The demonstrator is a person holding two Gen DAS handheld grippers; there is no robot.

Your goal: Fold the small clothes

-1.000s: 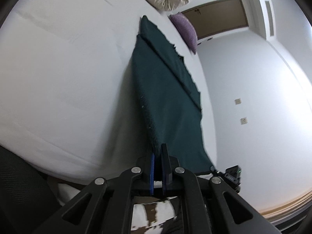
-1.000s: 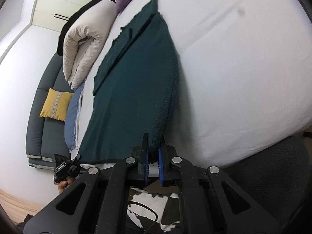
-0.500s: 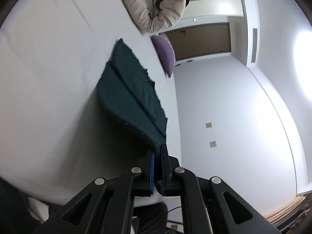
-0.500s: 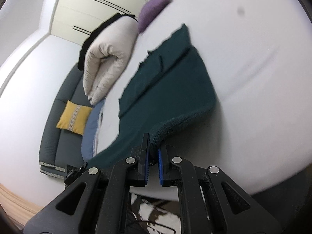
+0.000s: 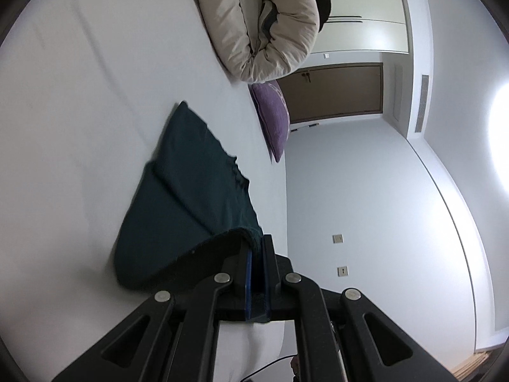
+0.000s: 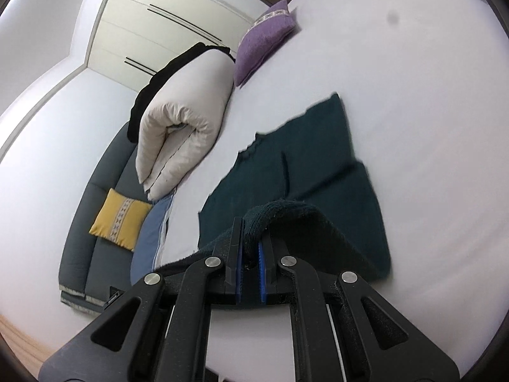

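Left tongs (image 5: 257, 248) clamped on hem corner of dark green knit garment (image 5: 191, 191); fabric pinched between blue pads. Right tongs (image 6: 251, 238) clamped on other hem corner, thick knit edge bunched between jaws. Garment's far part flat on white bed (image 6: 413, 79), near edge lifted off sheet, curling over toward far part. Folded beige duvet (image 6: 184, 121) beyond garment at bed edge. Purple cushion (image 6: 267, 38) near it. Yellow cushion (image 6: 121, 219) on grey sofa (image 6: 92, 222).

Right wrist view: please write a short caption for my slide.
Right gripper clamps the dark green garment's near edge, lifted above the white bed.
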